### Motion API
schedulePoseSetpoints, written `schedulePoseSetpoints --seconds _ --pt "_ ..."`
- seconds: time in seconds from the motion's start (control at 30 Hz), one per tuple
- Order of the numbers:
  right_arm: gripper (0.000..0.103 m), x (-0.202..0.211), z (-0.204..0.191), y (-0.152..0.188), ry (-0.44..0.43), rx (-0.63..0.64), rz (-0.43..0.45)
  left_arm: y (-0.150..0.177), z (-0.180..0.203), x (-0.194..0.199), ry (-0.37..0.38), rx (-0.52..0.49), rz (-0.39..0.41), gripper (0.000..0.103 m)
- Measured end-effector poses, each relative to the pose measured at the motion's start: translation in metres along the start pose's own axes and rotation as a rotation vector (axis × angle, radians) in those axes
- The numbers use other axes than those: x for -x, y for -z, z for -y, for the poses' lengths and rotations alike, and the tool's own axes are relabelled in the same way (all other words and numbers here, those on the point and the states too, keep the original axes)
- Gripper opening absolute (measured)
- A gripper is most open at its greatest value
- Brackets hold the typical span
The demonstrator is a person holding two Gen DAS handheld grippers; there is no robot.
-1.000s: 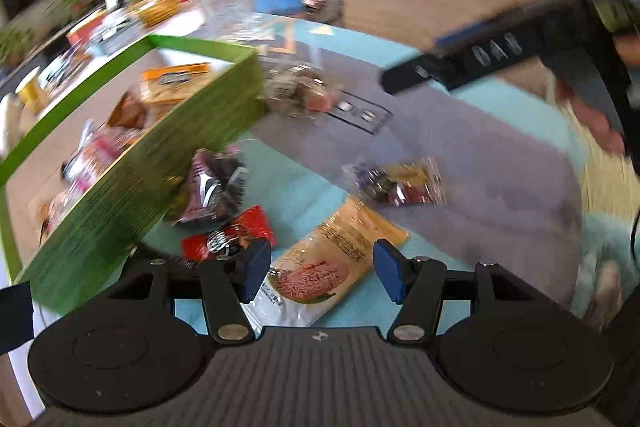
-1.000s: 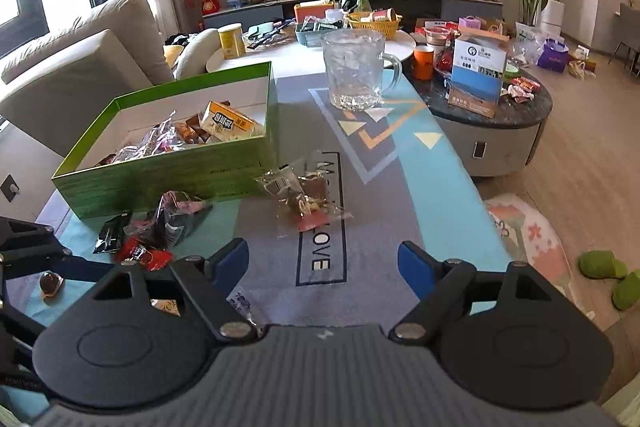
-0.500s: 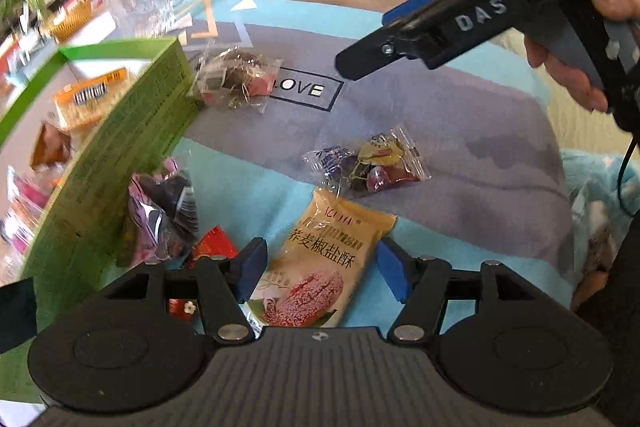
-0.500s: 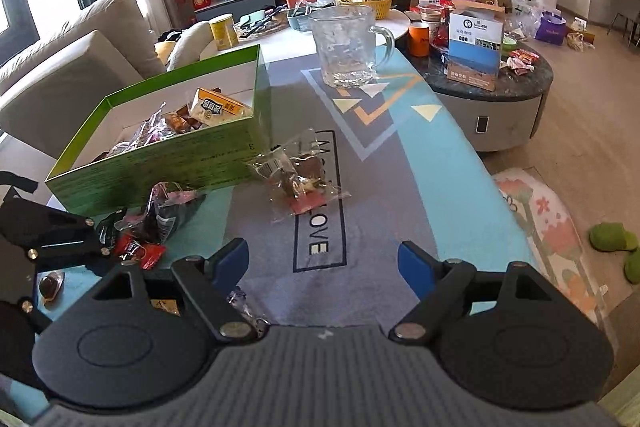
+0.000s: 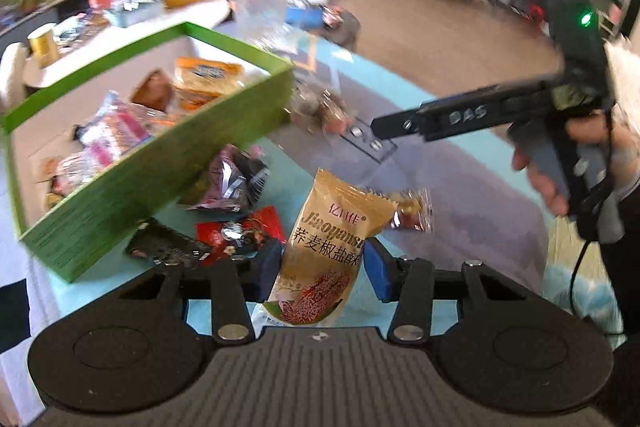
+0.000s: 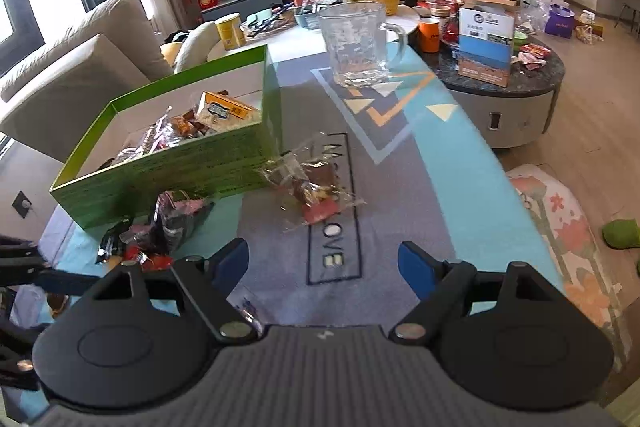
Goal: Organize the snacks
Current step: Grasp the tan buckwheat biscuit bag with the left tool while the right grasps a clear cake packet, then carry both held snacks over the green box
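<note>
- Left gripper [image 5: 323,269]: closed on the golden buckwheat snack packet [image 5: 326,251], blue pads pressed against the packet's two sides near its lower half; packet standing upright between them and apparently lifted off the mat, top seal pointing away from the camera.
- Grip judged low on the packet so the printed upper part stays free for dropping into the green box [image 5: 172,163].
- Green box: to the left of the held packet, open-topped, already containing several wrapped snacks; probable destination.
- Loose items beside the box's near wall: a dark foil bag [image 5: 236,179], a red wrapper [image 5: 240,231], a black wrapper [image 5: 164,247]. A small clear-wrapped candy [image 5: 408,211] lying just right of the held packet.
- Right gripper [image 6: 324,263]: jaws spread wide, nothing between them, held above the mat; seen from the left camera as a black bar with the hand [image 5: 560,171] on its handle, apparently waiting.
- Clear candy bag [image 6: 312,187]: on the mat just right of the box's corner, uncollected.
- Surface: teal and grey printed mat [image 6: 448,163]; glass mug [image 6: 356,43] beyond the box.
- Room: sofa behind the box, plants and a television along the far wall; left view motion-blurred.
</note>
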State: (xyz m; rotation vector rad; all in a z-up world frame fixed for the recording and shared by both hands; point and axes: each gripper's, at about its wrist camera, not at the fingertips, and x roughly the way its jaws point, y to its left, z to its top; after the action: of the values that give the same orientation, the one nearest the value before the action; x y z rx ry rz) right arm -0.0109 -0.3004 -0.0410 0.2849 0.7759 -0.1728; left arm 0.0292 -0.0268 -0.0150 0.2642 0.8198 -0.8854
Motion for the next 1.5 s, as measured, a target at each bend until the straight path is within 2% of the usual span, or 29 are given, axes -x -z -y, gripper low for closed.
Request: schedulePoseSetpoints --seconds 0.1,0.23,0.4,0.53,0.67,0.77,0.93,1.2,1.5 --pt "0.050 -0.007 -0.006 -0.008 -0.017 0.029 0.022 -0.002 -0.006 0.013 -0.029 0.075 0.066 0.042" --pt "0.050 -0.026 -0.012 -0.021 0.018 0.088 0.034 -0.006 -0.020 0.023 -0.069 0.173 0.141 0.041" --pt "0.050 -0.057 -0.014 -0.030 0.027 0.143 -0.031 -0.007 -0.028 0.031 -0.107 0.249 0.213 0.041" --pt "0.050 -0.079 -0.017 -0.032 0.008 0.200 -0.071 -0.003 -0.033 0.032 -0.097 0.318 0.244 0.041" --pt "0.049 -0.091 -0.020 -0.033 0.023 0.217 -0.093 0.000 -0.034 0.031 -0.100 0.325 0.239 0.041" --pt "0.049 -0.083 -0.022 -0.032 0.023 0.231 -0.077 0.000 -0.037 0.030 -0.094 0.332 0.234 0.041" --pt "0.049 -0.060 -0.019 -0.029 0.004 0.164 -0.059 0.002 -0.038 0.034 -0.083 0.340 0.249 0.041" --pt "0.049 -0.015 -0.039 -0.040 -0.042 0.148 0.052 0.005 -0.042 0.040 -0.080 0.352 0.272 0.041" --pt "0.049 -0.003 -0.068 -0.063 -0.122 0.181 0.144 -0.005 -0.060 0.048 -0.116 0.386 0.327 0.041"
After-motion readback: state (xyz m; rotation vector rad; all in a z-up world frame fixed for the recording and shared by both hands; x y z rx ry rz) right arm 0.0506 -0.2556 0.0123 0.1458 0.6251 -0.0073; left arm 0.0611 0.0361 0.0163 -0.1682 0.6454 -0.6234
